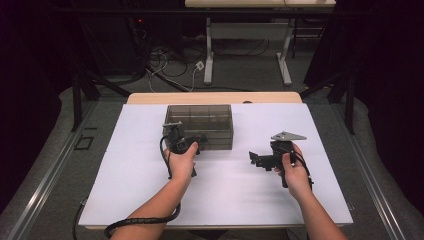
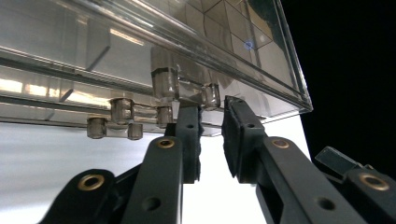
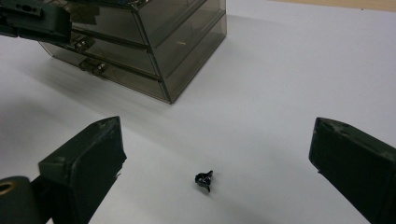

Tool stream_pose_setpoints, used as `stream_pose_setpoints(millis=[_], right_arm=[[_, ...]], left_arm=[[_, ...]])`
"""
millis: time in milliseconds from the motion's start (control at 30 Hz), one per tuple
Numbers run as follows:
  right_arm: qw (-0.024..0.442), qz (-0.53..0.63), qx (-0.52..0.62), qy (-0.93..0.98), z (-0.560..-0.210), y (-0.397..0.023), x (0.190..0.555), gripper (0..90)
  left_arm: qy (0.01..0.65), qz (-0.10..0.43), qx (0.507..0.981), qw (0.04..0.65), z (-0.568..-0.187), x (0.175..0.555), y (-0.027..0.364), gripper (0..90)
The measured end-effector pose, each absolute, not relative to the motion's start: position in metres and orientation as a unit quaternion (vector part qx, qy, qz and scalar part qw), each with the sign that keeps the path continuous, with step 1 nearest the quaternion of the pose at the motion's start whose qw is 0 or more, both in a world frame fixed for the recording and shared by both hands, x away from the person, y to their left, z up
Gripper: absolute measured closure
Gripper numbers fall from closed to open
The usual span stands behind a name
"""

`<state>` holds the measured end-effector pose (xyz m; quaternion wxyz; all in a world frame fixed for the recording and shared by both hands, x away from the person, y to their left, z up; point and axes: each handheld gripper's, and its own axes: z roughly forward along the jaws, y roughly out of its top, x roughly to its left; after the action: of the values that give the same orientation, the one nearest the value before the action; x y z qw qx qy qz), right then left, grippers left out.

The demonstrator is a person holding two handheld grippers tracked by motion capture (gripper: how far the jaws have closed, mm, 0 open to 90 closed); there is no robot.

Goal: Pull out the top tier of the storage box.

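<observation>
A white table top [image 1: 225, 195] is seen in a dark room, with wide bare surface toward the near edge. A smoky clear drawer box [image 1: 200, 125] stands near the far edge, well apart from the side edges. The left gripper [image 2: 211, 135] is set at a drawer handle [image 2: 187, 91], its jaws narrow and not yet pressing. The right gripper [image 3: 215, 154] is held wide over a small black clip [image 3: 204, 179].

drawer box [image 1: 200, 125] on surface [image 1: 150, 200], far centre | left gripper [image 1: 200, 142] at box front, by a drawer handle [image 2: 163, 84] | right gripper [image 1: 254, 159] right of box, apart | small clip [image 3: 204, 179] on surface between right gripper's fingers [image 3: 84, 168]
</observation>
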<state>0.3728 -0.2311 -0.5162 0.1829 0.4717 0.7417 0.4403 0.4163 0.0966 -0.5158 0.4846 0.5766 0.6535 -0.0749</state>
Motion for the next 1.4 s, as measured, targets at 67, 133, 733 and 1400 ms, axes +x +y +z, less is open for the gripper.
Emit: stream_pose_setpoints(millis=[67,133,733,1400], right_arm=[[0.183,0.44,0.472,0.742,-0.5163,-0.2311,0.3727,2.8],[0.182,0.44,0.472,0.742,-0.5161,-0.2311,0.3727,2.8],[0.181,0.44,0.471,0.743,-0.5161,-0.2309,0.3726,2.8],[0.182,0.438,0.47,0.744,-0.5166,-0.2308,0.3729,2.9]], left_arm=[[0.654,-0.074,0.577,0.483,-0.5163,0.4165,0.0971,80.0],[0.655,-0.075,0.576,0.484,-0.5164,0.4164,0.0969,80.8],[0.654,-0.068,0.579,0.482,-0.5161,0.4153,0.0953,82.4],[0.653,-0.068,0.581,0.481,-0.5156,0.4116,0.095,82.6]])
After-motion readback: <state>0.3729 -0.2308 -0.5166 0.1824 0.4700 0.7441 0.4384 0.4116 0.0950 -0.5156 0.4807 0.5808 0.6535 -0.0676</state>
